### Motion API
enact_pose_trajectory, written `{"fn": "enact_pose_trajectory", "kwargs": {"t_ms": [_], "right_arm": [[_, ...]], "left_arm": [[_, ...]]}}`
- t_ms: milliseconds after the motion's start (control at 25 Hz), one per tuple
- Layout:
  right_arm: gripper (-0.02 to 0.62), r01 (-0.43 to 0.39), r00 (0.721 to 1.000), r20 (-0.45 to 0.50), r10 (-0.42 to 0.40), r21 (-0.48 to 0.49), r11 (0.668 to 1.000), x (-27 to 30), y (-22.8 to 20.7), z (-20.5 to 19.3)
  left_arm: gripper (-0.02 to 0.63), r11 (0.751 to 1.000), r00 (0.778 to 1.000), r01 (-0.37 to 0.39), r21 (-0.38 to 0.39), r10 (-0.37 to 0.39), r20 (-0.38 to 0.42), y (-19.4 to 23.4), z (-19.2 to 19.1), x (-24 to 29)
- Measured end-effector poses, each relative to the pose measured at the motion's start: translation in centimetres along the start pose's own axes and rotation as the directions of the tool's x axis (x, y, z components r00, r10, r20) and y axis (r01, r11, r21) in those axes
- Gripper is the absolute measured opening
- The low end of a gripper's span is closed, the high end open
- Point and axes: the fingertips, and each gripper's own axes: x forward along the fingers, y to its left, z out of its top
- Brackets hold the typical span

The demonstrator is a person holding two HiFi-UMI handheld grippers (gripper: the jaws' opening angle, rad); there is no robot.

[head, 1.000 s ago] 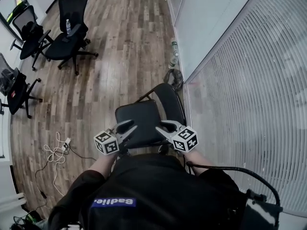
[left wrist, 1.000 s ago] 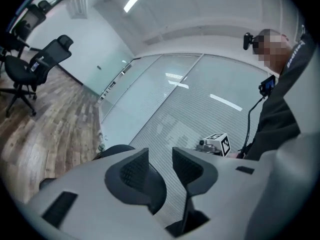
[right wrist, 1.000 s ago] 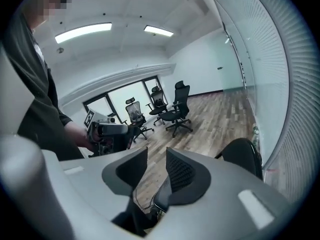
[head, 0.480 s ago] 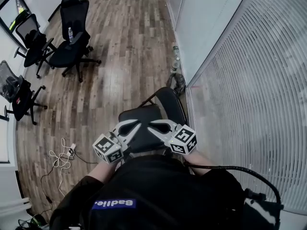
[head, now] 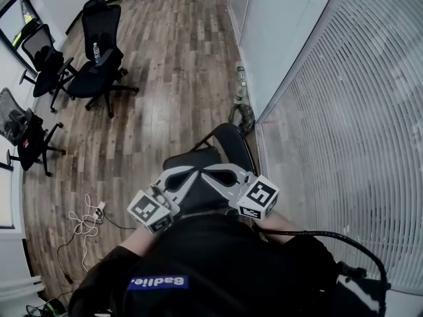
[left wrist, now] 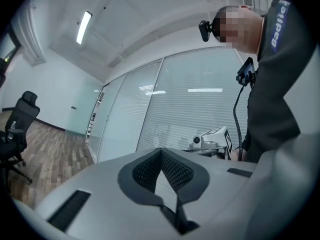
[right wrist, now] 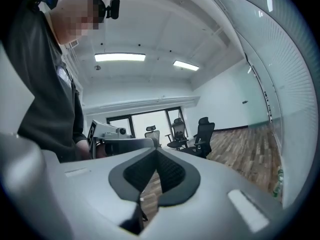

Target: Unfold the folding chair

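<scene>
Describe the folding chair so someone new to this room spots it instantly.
Start at the blind-covered glass wall along the right of the head view. The folding chair stands close beside it, directly in front of the person. Unlike the three wheeled office chairs far left, it has a thin frame, no armrests or castors.

Three black office chairs [head: 99,55] grouped at far left on wood-plank floor [head: 172,65], white cable coil [head: 84,220] lying loose, bottle [head: 240,86] beside glass partition [head: 271,38], slatted blinds [head: 350,131] at right
</scene>
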Motion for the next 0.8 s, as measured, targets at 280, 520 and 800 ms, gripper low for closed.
{"fn": "enact_pose_trajectory", "kwargs": {"t_ms": [280, 520, 800], "right_arm": [[0.002, 0.015, 1.000, 0.008, -0.014, -0.017, 1.000, -1.2, 0.1, -0.2], [0.002, 0.028, 1.000, 0.000, -0.028, -0.016, 0.999, -1.7, -0.2, -0.2], [0.002, 0.044, 0.999, -0.013, -0.044, -0.005, 0.999, -2.6, -0.4, -0.8]], "left_arm": [[0.005, 1.000, 1.000, 0.001, -0.013, -0.001, -0.009, -0.7, -0.8, 0.3], [0.005, 1.000, 1.000, 0.008, -0.023, -0.008, -0.010, -1.0, -0.9, 0.6], [0.005, 1.000, 1.000, 0.006, -0.030, -0.006, -0.012, -1.4, -0.9, 0.4]]}}
